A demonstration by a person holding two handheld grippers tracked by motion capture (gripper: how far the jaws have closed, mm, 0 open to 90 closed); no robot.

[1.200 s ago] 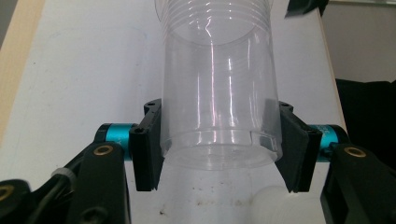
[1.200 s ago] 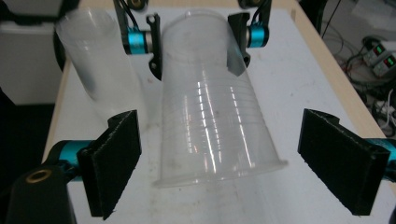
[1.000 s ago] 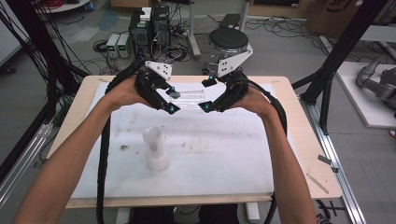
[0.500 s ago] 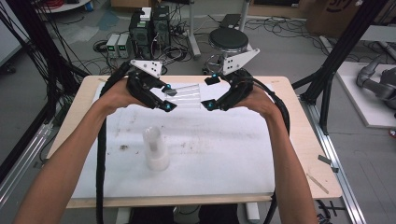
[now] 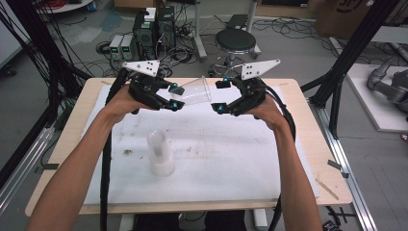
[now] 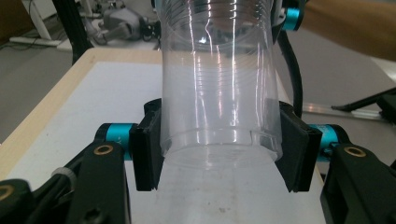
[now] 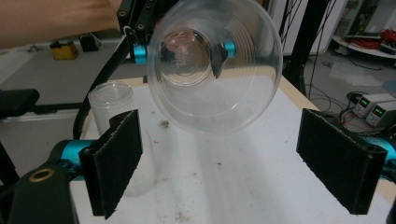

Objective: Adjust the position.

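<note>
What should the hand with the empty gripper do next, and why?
Probably bring the right gripper forward around the clear cup's rim. The left gripper pinches the cup's base, its mouth faces the right gripper, whose jaws are wide open.

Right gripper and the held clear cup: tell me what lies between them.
Nothing: in the high view, open air over the white mat separates the right gripper from the clear cup.

A lab: power supplies (image 5: pixel 121 46), tangled floor cables (image 5: pixel 298 26), black frame struts (image 5: pixel 353 48).
</note>
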